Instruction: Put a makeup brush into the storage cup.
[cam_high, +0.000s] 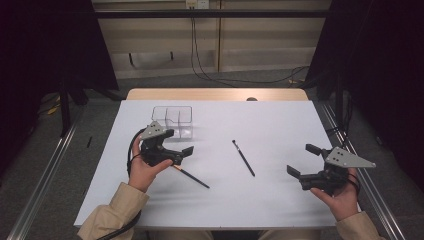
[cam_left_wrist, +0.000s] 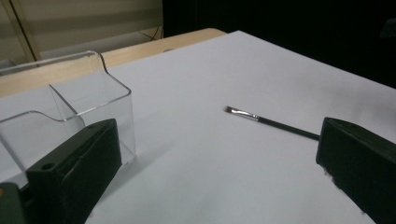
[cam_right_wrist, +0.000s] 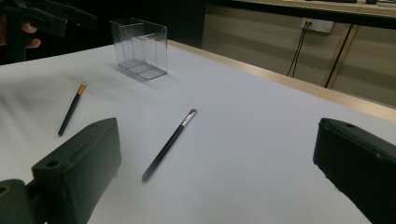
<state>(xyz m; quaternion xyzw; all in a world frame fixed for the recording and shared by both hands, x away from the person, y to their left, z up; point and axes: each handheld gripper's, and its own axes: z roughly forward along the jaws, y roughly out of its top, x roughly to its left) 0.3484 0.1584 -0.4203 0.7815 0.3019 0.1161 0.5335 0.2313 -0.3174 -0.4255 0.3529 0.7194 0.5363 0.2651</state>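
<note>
The left gripper (cam_high: 176, 142) hangs with its jaws wide and empty just in front of the clear organizer (cam_high: 173, 120), and the gold-ferruled brush (cam_high: 190, 177) lies right beside it on its near right side, its long axis slanting from the gripper toward the person's right. The second brush (cam_high: 243, 158) rests mid-table, roughly between the two hands (its axis runs away from the person, bristles at the far end), well apart from the right gripper (cam_high: 305, 161), also wide open and empty. The left hand is probably the nearer to either brush, though the high view foreshortens this.
</note>
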